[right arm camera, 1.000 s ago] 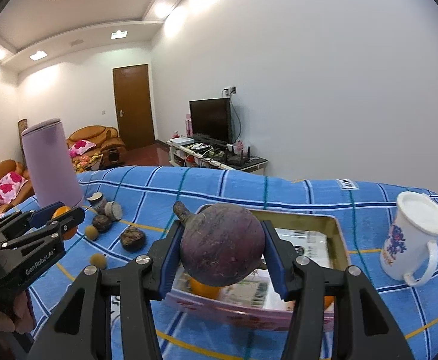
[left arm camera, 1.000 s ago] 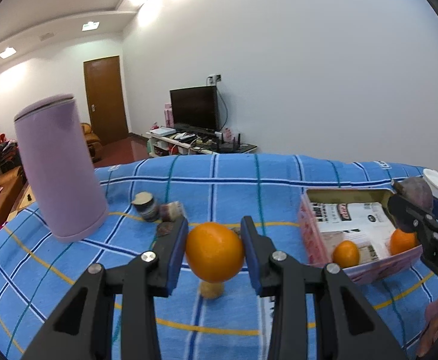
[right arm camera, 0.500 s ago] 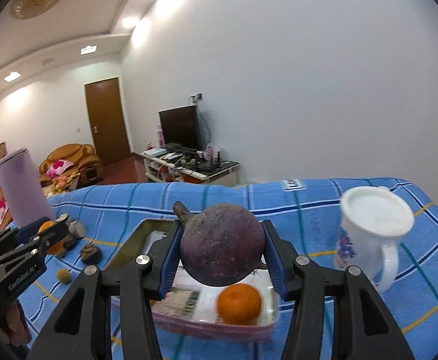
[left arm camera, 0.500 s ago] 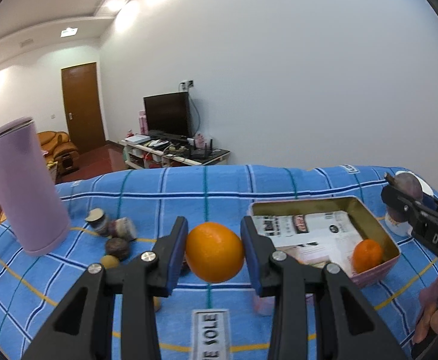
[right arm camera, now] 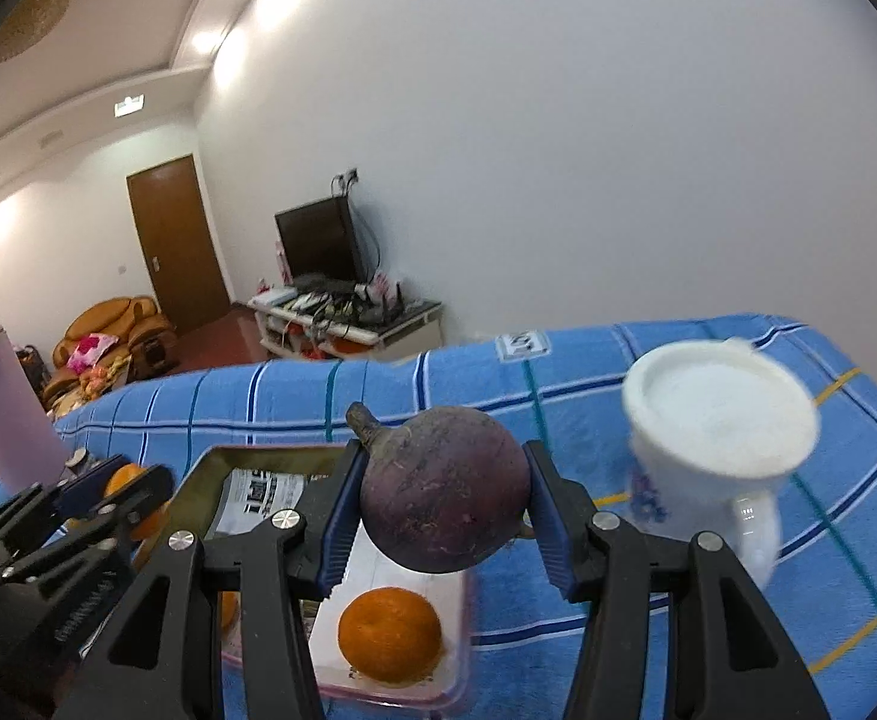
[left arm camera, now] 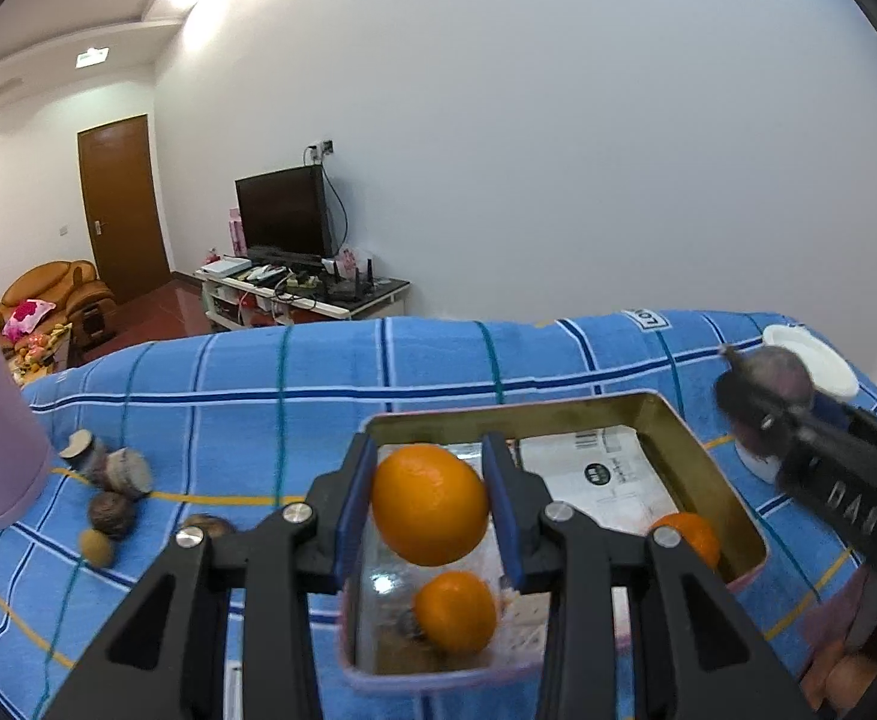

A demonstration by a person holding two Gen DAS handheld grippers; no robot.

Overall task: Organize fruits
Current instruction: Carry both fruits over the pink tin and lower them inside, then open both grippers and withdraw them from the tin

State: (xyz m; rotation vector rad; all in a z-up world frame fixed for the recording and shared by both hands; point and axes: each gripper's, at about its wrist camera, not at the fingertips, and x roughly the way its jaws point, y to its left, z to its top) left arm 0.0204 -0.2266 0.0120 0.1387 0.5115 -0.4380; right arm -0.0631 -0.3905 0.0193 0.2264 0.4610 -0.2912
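Overhead, left gripper [left arm camera: 429, 504] clasping orange [left arm camera: 429, 503], right gripper [right arm camera: 441, 501] clasping purple fruit [right arm camera: 444, 489], above blue-checked cloth [left arm camera: 318, 372].

A home living room: a TV [left arm camera: 282, 213] on a low stand [left arm camera: 306, 294] against the wall, a wooden door [left arm camera: 122, 204] left of it, and an armchair [left arm camera: 54, 300] further left.

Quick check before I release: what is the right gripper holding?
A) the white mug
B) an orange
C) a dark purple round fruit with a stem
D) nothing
C: the right gripper is shut on a dark purple round fruit above the tray; the orange sits in the left gripper.
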